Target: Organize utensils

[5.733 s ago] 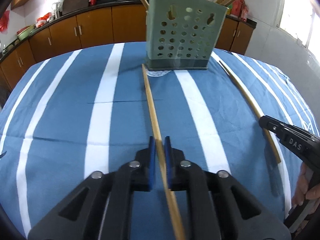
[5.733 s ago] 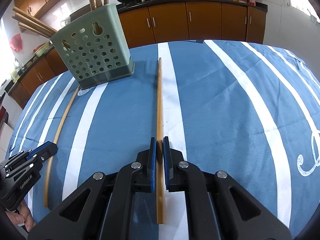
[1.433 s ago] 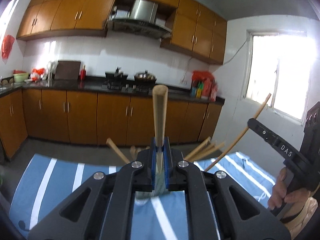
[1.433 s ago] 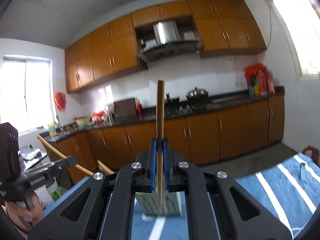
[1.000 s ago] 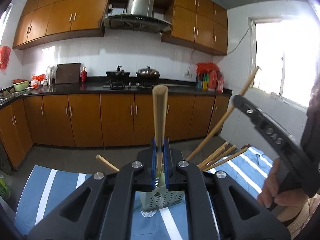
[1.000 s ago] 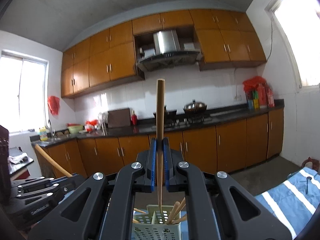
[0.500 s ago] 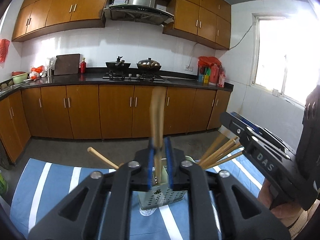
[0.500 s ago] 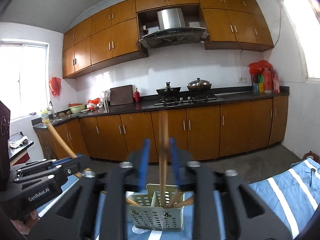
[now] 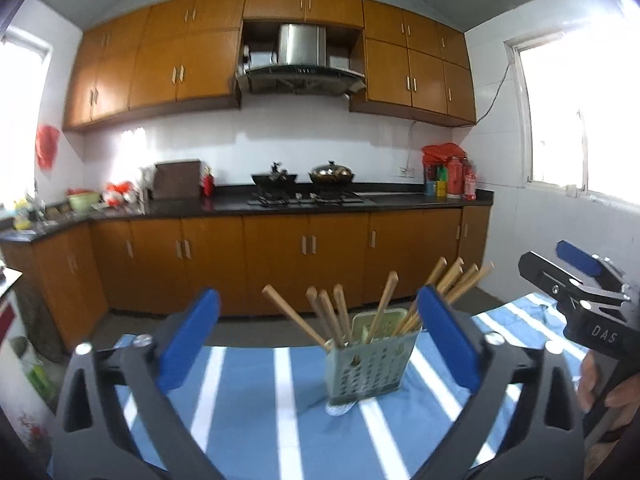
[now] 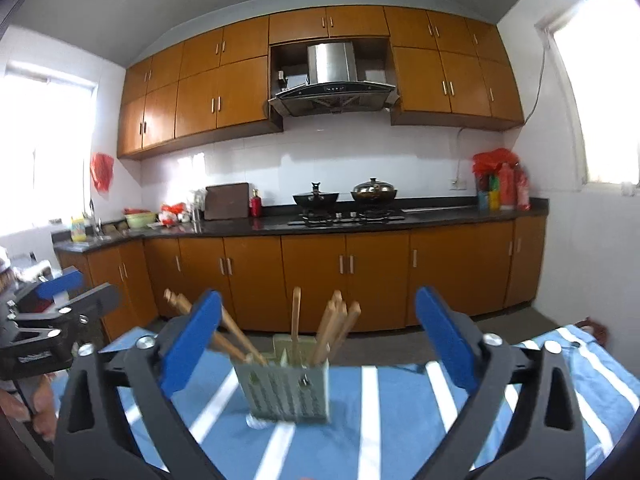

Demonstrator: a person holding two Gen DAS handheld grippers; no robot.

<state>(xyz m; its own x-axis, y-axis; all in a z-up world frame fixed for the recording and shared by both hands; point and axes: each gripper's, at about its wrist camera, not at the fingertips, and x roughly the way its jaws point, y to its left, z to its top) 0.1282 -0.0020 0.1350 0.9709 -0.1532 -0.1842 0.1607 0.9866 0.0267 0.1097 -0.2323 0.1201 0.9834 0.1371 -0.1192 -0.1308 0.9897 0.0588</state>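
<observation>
Jaws on both grippers were seen spread wide, nothing held between the blue pads. Left gripper (image 9: 318, 338) was pointed at the utensil holder (image 9: 370, 360) from above the table; right gripper (image 10: 318, 338) was pointed at the same holder (image 10: 286, 390) from the other side. Each gripper was visible in the other's view: right gripper (image 9: 580, 280) at the right edge of the left wrist view, left gripper (image 10: 48, 312) at the left edge of the right wrist view, both with jaws parted and a hand partly seen under them.

Holder was a pale green perforated box, stood upright on the blue-and-white striped tablecloth (image 9: 256, 400). Chopsticks (image 9: 332, 316) were all seen inside it, ends sticking up out of the top and fanned out: one leaned far left, a few stood near upright in the middle, a bundle leaned right. In the right wrist view the chopsticks (image 10: 332, 328) were spread likewise, with one upright stick in the middle and a pair angled off to the left behind the left pad.

Background was noted as wooden kitchen cabinets (image 10: 312, 276), a dark countertop with two pots on a hob (image 10: 344, 196), and a range hood (image 10: 332, 80) above.
</observation>
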